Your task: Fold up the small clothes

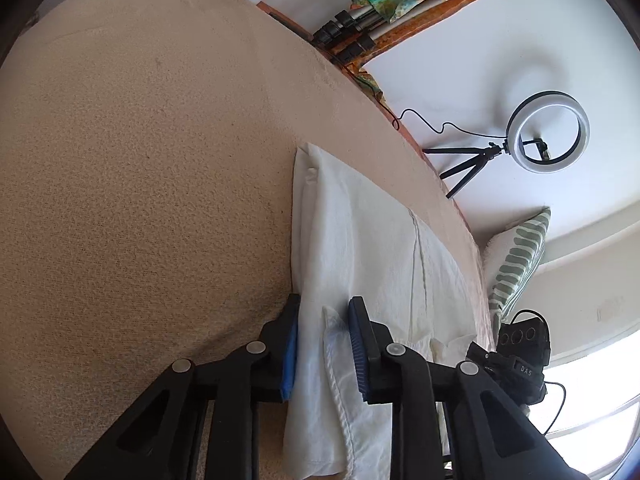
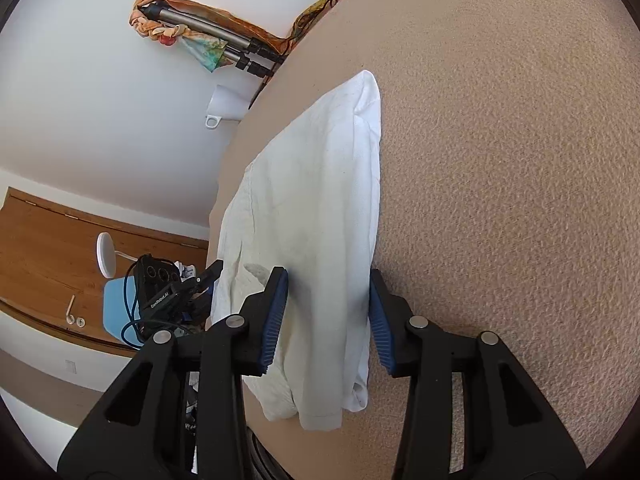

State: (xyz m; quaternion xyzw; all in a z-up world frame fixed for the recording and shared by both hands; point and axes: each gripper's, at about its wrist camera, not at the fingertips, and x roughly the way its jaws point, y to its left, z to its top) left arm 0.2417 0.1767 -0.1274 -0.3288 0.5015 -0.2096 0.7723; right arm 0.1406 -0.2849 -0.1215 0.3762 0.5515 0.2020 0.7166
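In the left wrist view, your left gripper (image 1: 323,344) has its two blue-padded fingers (image 1: 357,350) on either side of the near edge of the white, thin cotton garment (image 1: 360,232). This garment lies already folded into a long strip on the beige, rough-textured cover (image 1: 140,160) of the table. The left pad touches the folded edge, but a small gap shows beside the right pad, so I cannot tell if the cloth is really pinched. A hem fold stands up between the fingers. Beyond the table you see a black ring light on a small tripod (image 1: 548,136) and a green striped cushion (image 1: 520,256).

In the right wrist view, your right gripper (image 2: 328,312) straddles the other end of the same garment. Its fingers (image 2: 276,312) stand apart, and the strip fills nearly all the space between them. The right pad is at the cloth edge, the left pad lies over it, but no squeezing is visible, so the fingers look open around it. The other handheld gripper is visible at the left.

I judge the cloth to be light, soft and limp. It will sag and the layers can slide apart, so take all layers together at the corners of the strip, close to the folded edge, and lift both ends evenly.
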